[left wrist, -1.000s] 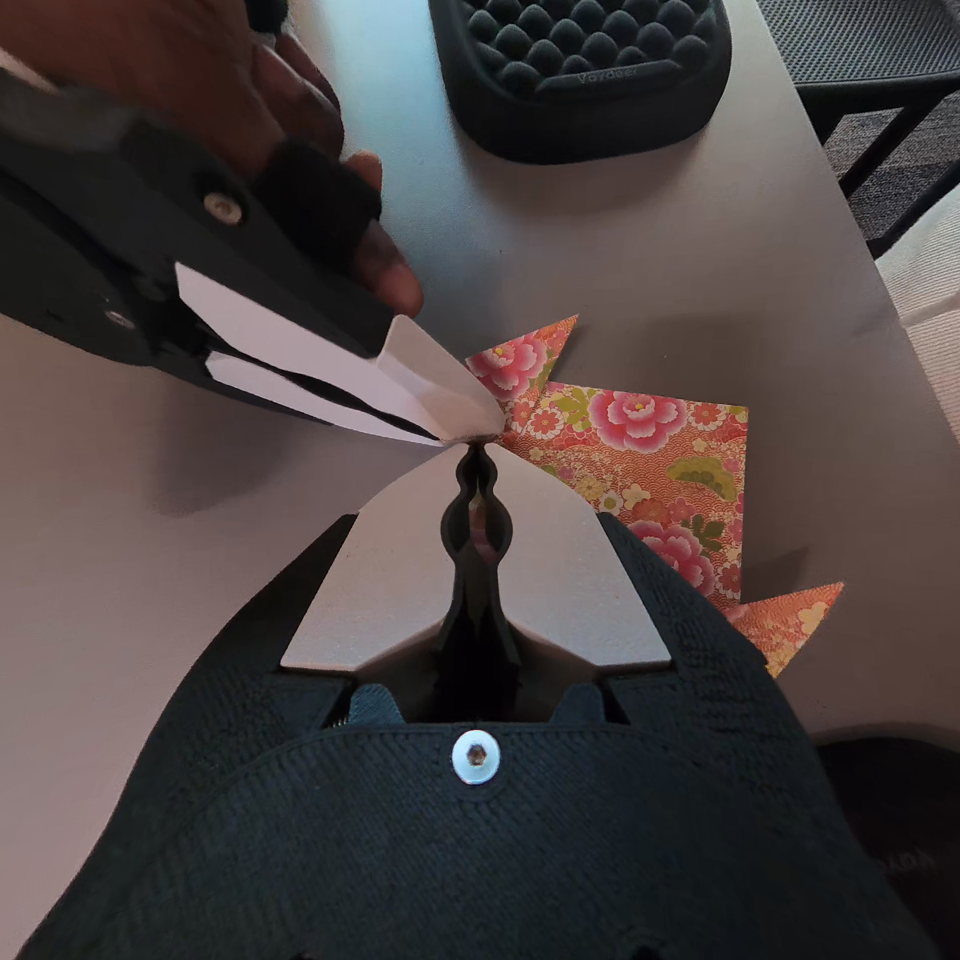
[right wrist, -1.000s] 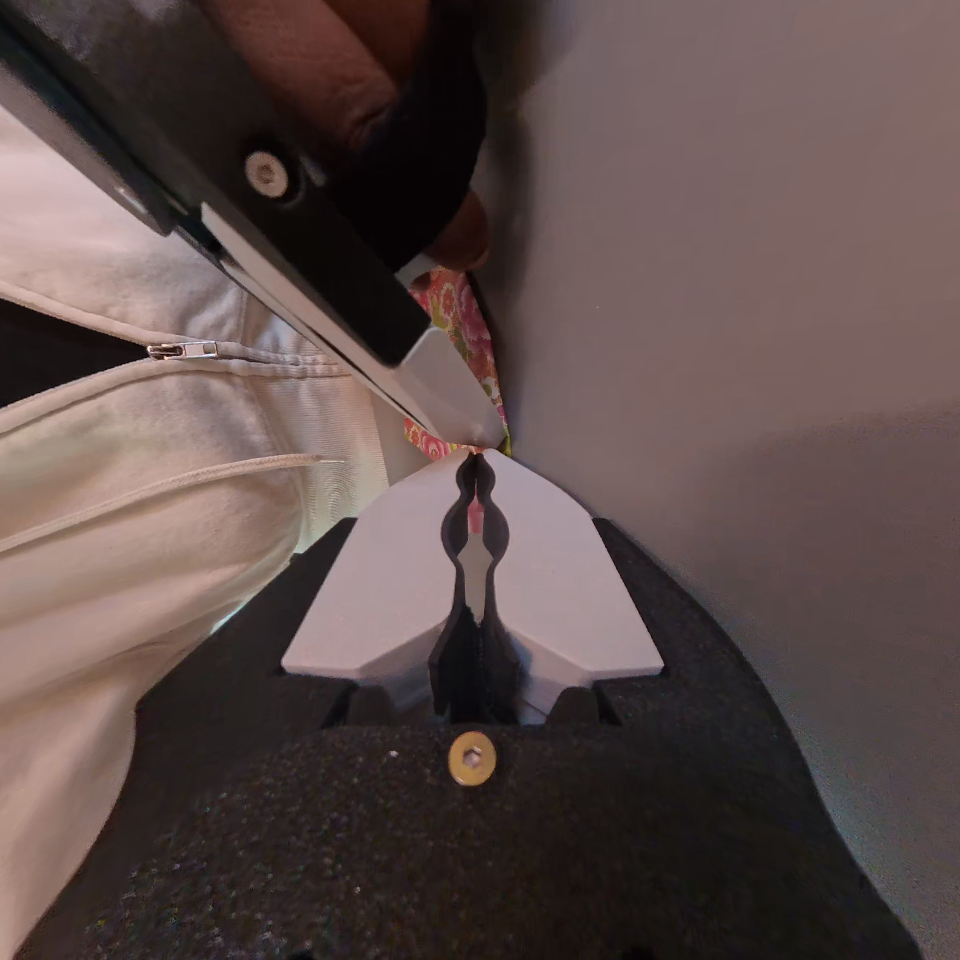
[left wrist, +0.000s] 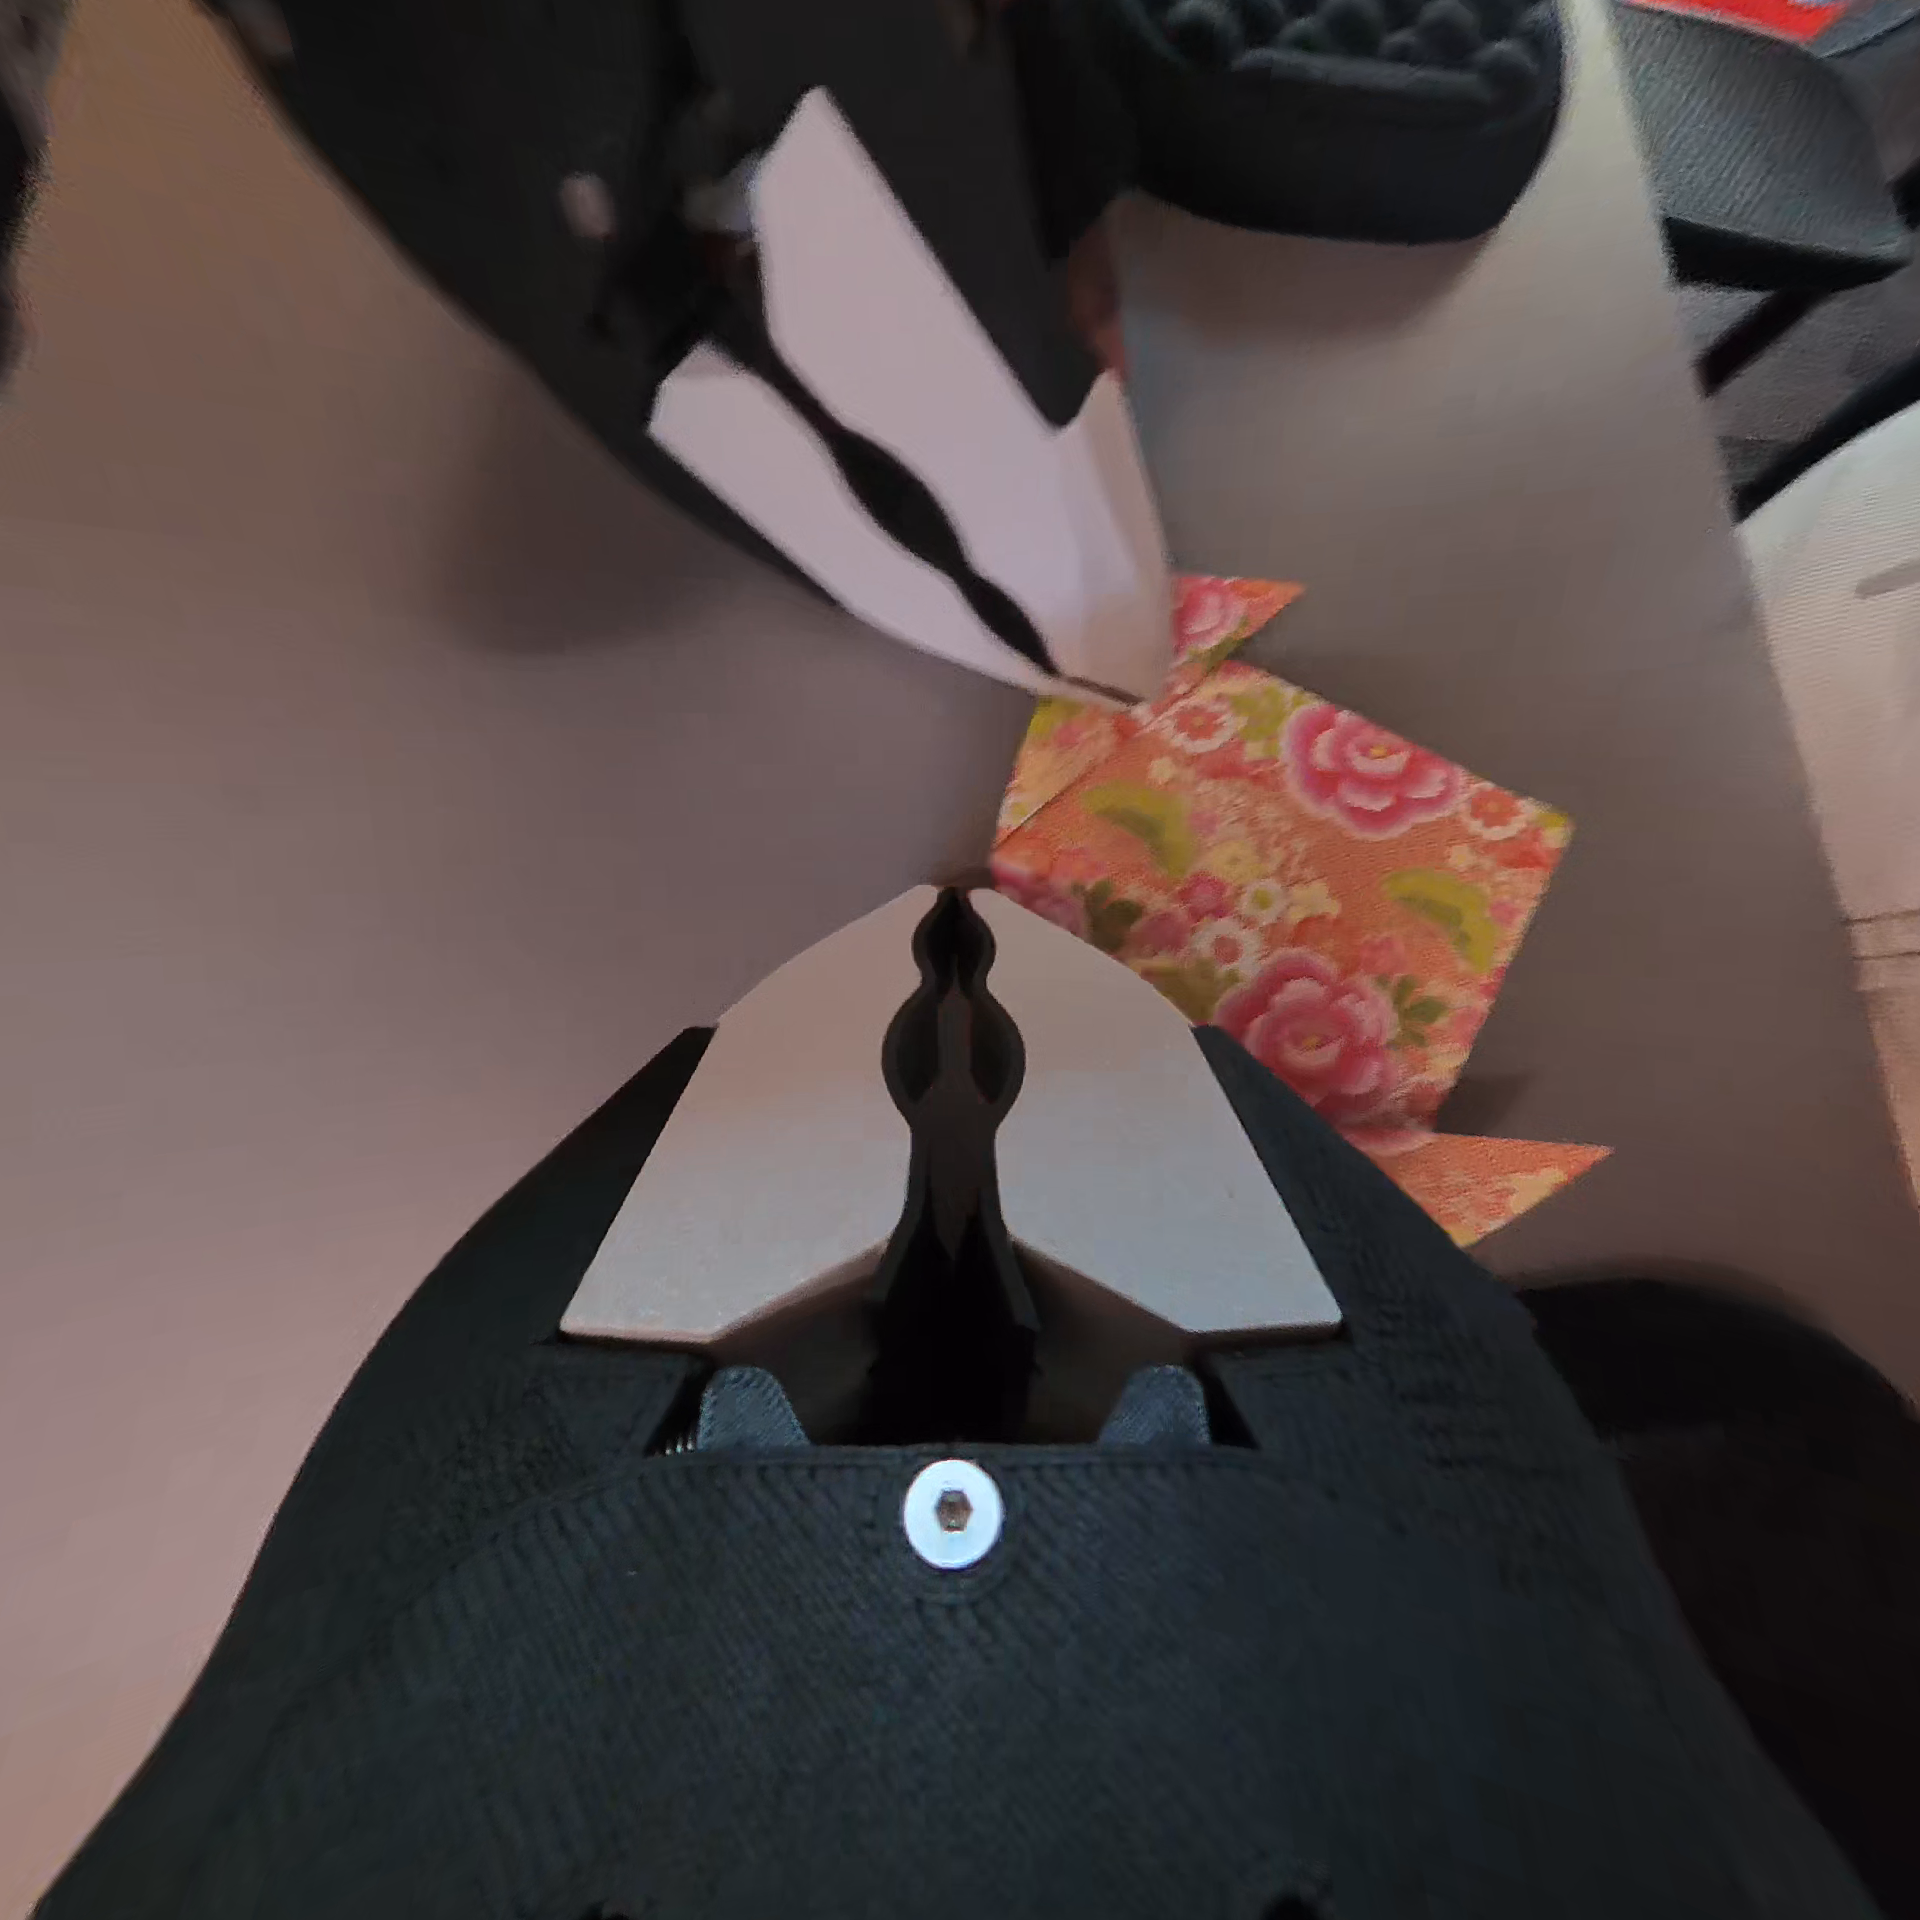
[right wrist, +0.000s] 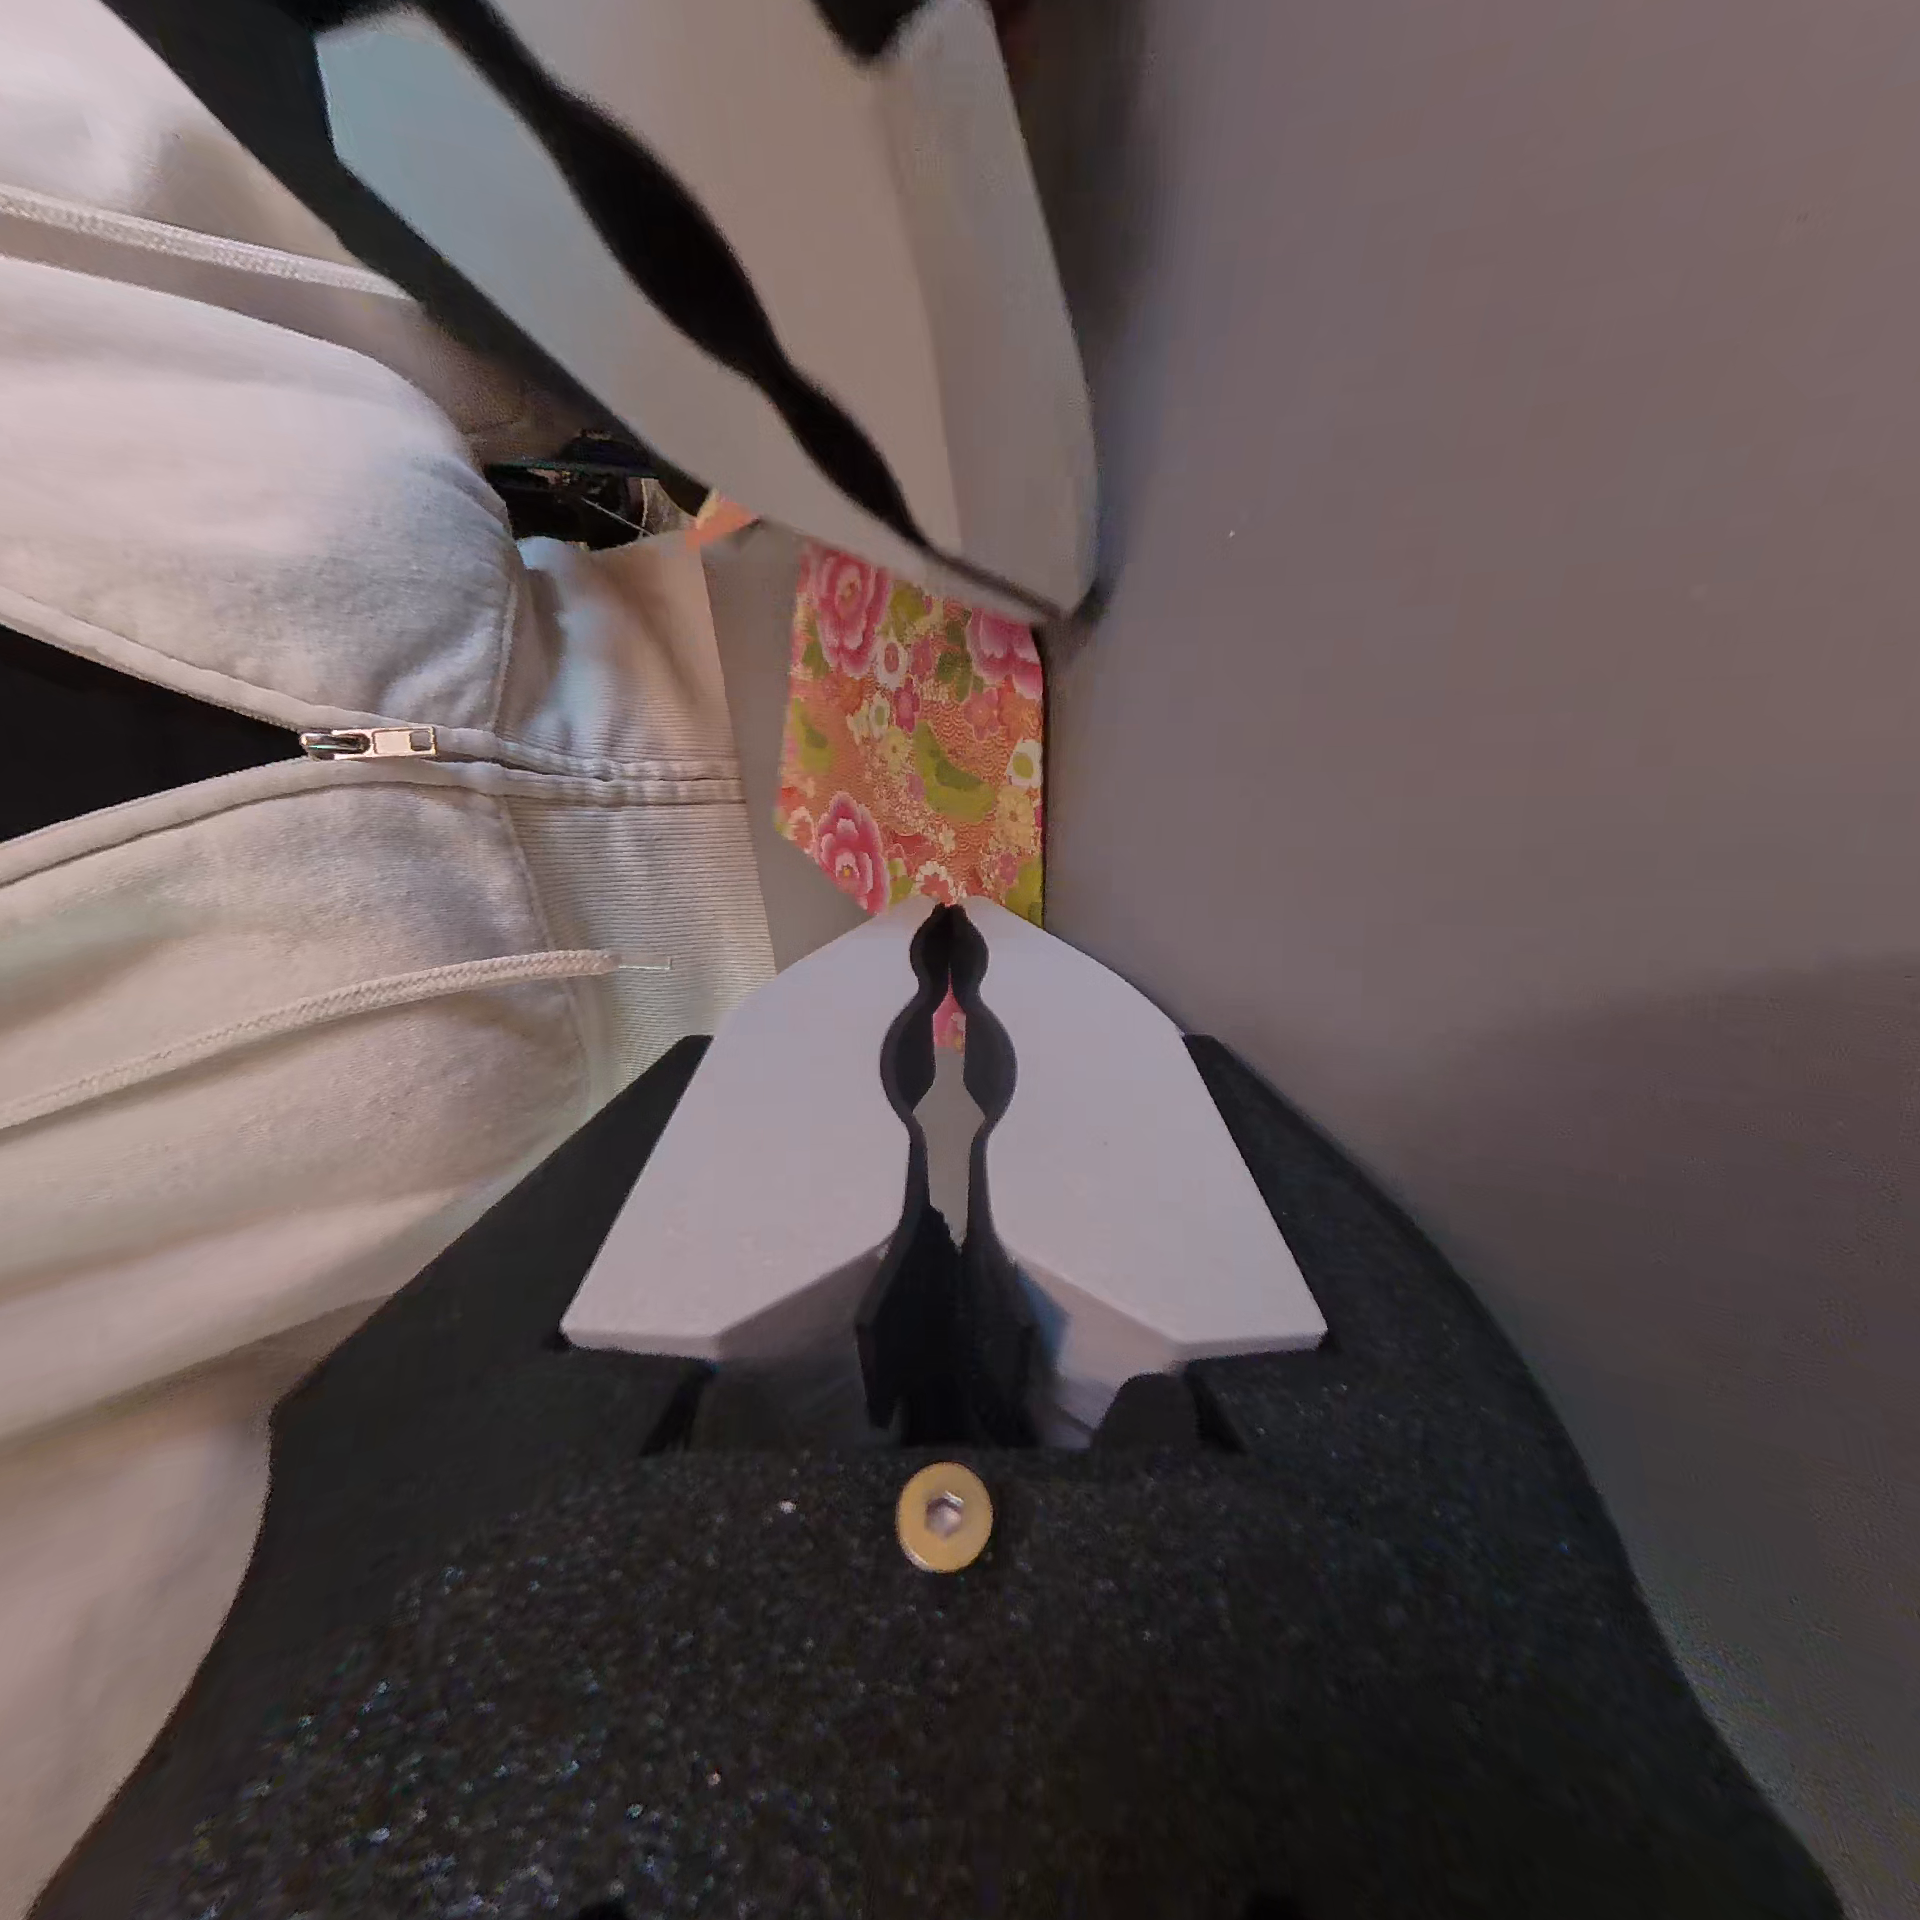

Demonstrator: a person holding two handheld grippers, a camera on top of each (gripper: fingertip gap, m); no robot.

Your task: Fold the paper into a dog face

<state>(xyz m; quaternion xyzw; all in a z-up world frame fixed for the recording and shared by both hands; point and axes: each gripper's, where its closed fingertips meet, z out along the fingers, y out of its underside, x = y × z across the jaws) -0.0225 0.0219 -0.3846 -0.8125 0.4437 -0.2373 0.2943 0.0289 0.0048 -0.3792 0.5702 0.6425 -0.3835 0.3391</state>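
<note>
White fingers, left (left wrist: pixel 951 902): I hold them pressed together, empty, tips just beside the paper's near corner.
Right fingers (right wrist: pixel 945 914): mine too, pinched onto the paper's (left wrist: pixel 1278 883) far edge.
Paper: floral, folded, flat on the counter (left wrist: pixel 416 831), lying right of my left tips.
Pose: both grippers converge, angled down.

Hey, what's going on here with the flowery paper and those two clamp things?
A person is folding a flower-patterned paper on a grey table with a hand-held tool in each hand. The paper is already folded, with two pointed flaps sticking out. The left tool is closed, its tip right at the paper's near corner, though whether it pinches it is unclear. The right tool, also closed, has its tip at a folded edge beside one flap. A black cushioned pad lies farther back.
</note>
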